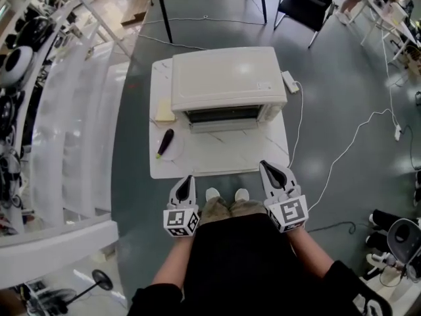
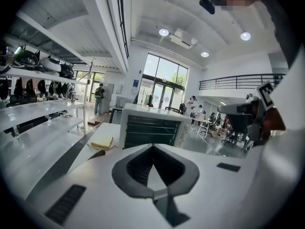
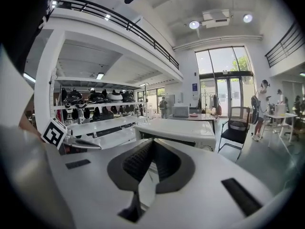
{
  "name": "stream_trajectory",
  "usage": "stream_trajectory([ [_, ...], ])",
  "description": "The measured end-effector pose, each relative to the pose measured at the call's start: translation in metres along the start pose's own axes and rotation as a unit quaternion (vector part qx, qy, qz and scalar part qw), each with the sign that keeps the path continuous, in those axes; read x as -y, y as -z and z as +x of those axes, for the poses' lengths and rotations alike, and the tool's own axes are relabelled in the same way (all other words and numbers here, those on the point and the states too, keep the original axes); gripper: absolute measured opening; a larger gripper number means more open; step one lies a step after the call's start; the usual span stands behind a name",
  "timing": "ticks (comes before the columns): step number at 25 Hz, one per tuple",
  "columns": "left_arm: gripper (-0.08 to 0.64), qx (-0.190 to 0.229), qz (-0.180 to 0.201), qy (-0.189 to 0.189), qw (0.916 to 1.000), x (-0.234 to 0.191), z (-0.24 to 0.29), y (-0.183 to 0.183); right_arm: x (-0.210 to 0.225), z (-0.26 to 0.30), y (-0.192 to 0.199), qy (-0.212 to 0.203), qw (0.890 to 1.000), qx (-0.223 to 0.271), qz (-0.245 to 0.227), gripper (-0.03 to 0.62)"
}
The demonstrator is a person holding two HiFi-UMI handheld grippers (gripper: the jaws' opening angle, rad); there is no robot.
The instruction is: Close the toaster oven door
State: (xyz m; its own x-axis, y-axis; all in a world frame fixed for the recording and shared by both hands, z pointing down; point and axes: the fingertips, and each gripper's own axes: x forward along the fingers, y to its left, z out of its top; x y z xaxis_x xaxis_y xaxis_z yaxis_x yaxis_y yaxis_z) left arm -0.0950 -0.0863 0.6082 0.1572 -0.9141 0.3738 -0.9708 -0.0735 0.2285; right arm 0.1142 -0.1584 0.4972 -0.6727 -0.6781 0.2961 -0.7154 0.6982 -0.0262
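A white toaster oven (image 1: 227, 78) stands at the back of a small white table (image 1: 223, 157). Its dark glass door (image 1: 222, 115) looks upright against the front, and in the left gripper view the toaster oven (image 2: 152, 130) shows rack lines behind the glass. My left gripper (image 1: 186, 184) hovers just short of the table's near edge, left of centre, shut and empty. At the near right corner my right gripper (image 1: 273, 171) is also shut with nothing in it. In their own views the left gripper (image 2: 153, 149) and right gripper (image 3: 152, 144) both point toward the oven (image 3: 178, 132).
A yellowish bread slice (image 1: 165, 112) lies left of the oven, and a dark-handled utensil (image 1: 166, 142) rests on a clear plate in front of it. A power strip (image 1: 290, 81) and white cable run off to the right. Shelving (image 1: 59, 130) stands left, a black chair (image 1: 304, 2) behind.
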Motion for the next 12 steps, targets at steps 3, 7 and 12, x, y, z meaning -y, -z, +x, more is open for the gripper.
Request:
stream_trajectory([
  [3, 0.018, -0.013, -0.003, 0.003, 0.9999, -0.016, 0.005, 0.013, -0.01, 0.009, -0.002, -0.004, 1.0, -0.006, 0.007, 0.021],
  [7, 0.018, -0.016, 0.013, 0.01, 0.9997, -0.027, 0.014, 0.02, -0.014, 0.024, -0.005, -0.005, 1.0, -0.019, 0.002, 0.021],
  [12, 0.018, -0.038, -0.002, 0.005, 0.9993, -0.044, 0.024, 0.047, -0.021, 0.038, -0.004, -0.012, 0.999, -0.032, -0.009, 0.021],
])
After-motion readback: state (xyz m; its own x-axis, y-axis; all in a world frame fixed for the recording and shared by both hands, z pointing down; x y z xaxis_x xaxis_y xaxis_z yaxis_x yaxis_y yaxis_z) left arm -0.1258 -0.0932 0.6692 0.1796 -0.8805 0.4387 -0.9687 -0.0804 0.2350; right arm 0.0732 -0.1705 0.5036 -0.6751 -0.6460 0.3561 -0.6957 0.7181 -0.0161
